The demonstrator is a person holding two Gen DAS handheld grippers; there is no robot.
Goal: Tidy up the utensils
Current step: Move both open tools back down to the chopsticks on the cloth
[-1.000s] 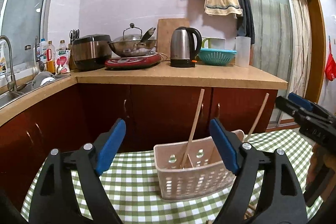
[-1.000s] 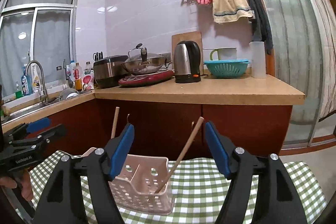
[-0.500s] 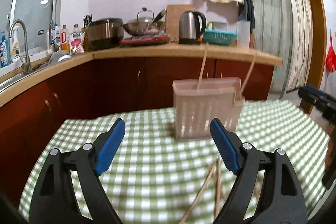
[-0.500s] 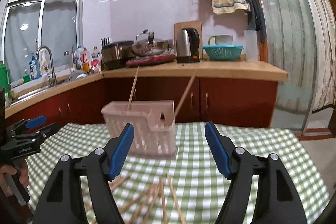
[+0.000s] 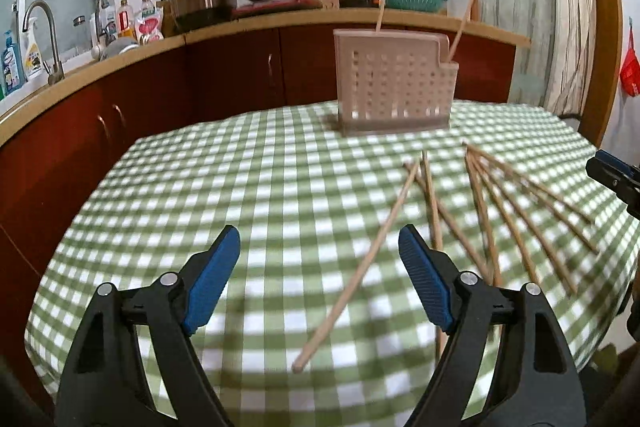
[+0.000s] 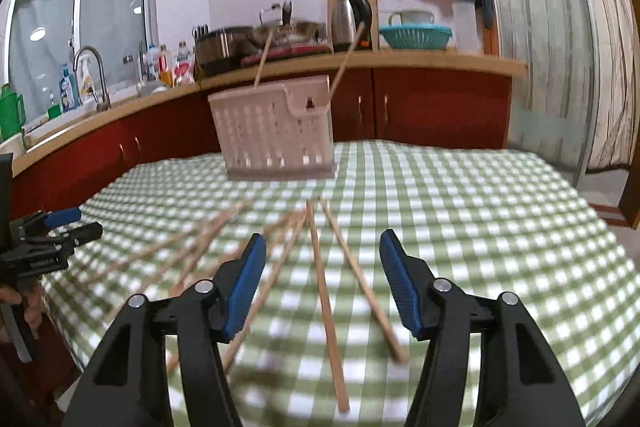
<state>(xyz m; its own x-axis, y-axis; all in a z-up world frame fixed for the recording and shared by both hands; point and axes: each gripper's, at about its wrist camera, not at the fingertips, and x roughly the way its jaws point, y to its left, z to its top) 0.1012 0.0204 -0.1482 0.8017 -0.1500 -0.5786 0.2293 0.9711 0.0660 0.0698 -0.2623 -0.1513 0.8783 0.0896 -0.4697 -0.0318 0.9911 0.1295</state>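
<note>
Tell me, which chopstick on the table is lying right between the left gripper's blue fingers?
The long chopstick slanting alone between the open left gripper fingers, its near tip towards the camera. The other loose chopsticks fan out farther right on the checked tablecloth.

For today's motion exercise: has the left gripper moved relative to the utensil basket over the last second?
Yes. The left gripper has drawn back from the utensil basket, which now stands farther off, with loose chopsticks in view.

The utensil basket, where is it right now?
The utensil basket stands upright at the checked table's far edge, beyond the loose chopsticks.
</note>
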